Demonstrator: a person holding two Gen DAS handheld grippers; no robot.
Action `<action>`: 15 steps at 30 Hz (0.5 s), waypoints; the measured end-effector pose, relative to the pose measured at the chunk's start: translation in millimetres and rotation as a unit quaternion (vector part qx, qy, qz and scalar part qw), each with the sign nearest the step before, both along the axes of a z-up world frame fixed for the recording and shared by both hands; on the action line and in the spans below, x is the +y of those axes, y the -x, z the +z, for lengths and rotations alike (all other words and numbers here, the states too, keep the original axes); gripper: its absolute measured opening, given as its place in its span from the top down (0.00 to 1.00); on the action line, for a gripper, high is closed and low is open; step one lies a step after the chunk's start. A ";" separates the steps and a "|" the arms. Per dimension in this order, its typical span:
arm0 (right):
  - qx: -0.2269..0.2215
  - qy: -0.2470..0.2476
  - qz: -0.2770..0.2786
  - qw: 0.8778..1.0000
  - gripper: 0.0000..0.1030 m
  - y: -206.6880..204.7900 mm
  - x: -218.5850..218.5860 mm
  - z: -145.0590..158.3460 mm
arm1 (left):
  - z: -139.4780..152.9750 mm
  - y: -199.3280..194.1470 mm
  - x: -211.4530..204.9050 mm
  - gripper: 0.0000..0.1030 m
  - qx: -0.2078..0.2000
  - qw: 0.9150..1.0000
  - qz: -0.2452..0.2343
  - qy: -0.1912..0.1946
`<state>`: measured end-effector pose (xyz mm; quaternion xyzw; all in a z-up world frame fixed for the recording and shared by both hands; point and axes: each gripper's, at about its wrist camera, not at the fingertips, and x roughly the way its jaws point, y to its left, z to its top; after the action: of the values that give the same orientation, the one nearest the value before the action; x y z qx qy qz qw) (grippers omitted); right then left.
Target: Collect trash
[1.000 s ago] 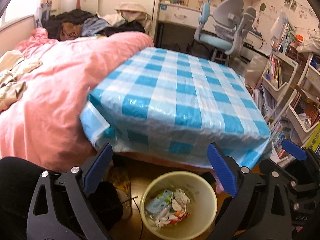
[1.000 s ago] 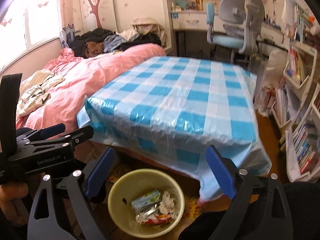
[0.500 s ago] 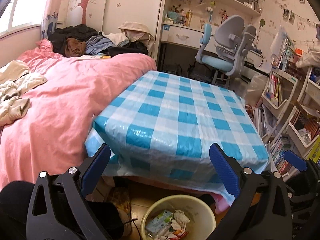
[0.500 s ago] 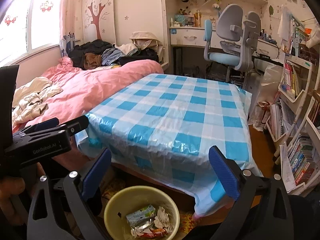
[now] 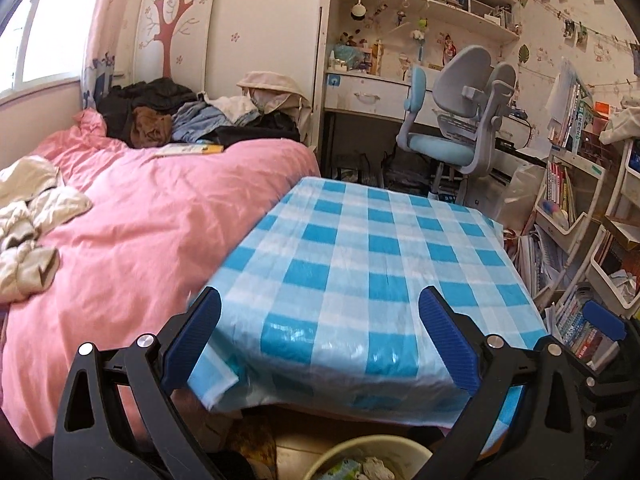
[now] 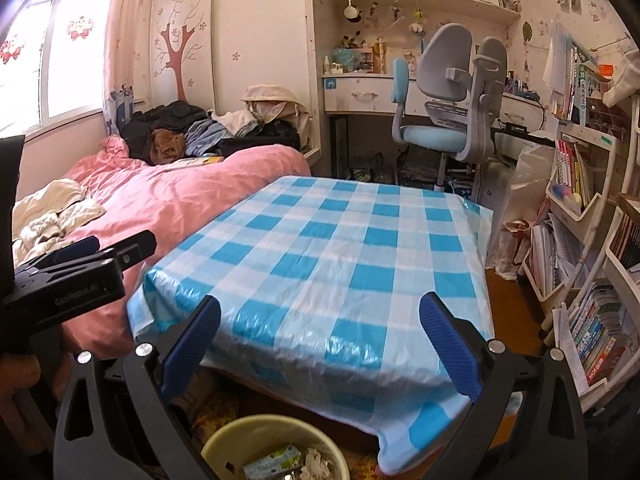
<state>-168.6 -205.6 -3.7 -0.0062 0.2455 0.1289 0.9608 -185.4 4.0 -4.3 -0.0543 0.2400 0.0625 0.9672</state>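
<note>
A pale yellow trash bin (image 6: 256, 436) stands on the floor below the table's near edge, holding crumpled wrappers and paper (image 6: 280, 460). Only the bin's rim (image 5: 360, 446) shows at the bottom of the left wrist view. The table (image 5: 360, 264) wears a blue-and-white check cloth with nothing lying on it. My left gripper (image 5: 319, 296) is open and empty, held above the bin and facing the table. My right gripper (image 6: 320, 302) is likewise open and empty. The left gripper's body (image 6: 80, 268) shows at the left of the right wrist view.
A bed with a pink duvet (image 5: 140, 232) and piled clothes (image 5: 192, 116) lies left of the table. A grey-blue desk chair (image 6: 448, 120) and desk stand behind it. Book racks (image 6: 592, 280) crowd the right side. Wooden floor (image 6: 508, 304) shows right of the table.
Both grippers have risen and tilted up, away from the bin. The bin has slid to the bottom edge of both views, and more of the room's far wall shows.
</note>
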 end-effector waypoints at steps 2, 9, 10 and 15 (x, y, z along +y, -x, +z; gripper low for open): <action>-0.004 0.000 -0.001 1.000 0.08 -6.1 1.6 3.2 | 3.2 -5.9 0.3 0.07 -0.004 1.000 -0.001 -0.003; -0.015 0.000 -0.006 1.000 0.08 -27.2 7.3 13.3 | 11.4 -25.9 6.4 0.07 -0.011 1.000 0.001 0.002; -0.016 -0.001 -0.007 1.000 0.08 -31.1 8.3 15.0 | 11.9 -29.2 6.8 0.07 -0.011 1.000 0.000 0.004; -0.019 -0.004 -0.008 1.000 0.07 -44.0 10.9 18.0 | 15.2 -44.5 4.0 0.07 -0.012 1.000 -0.003 -0.005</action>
<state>-124.6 -194.7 14.4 -0.0028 0.2267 0.1222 0.9663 -140.9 7.9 10.9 -0.0498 0.2280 0.0598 0.9706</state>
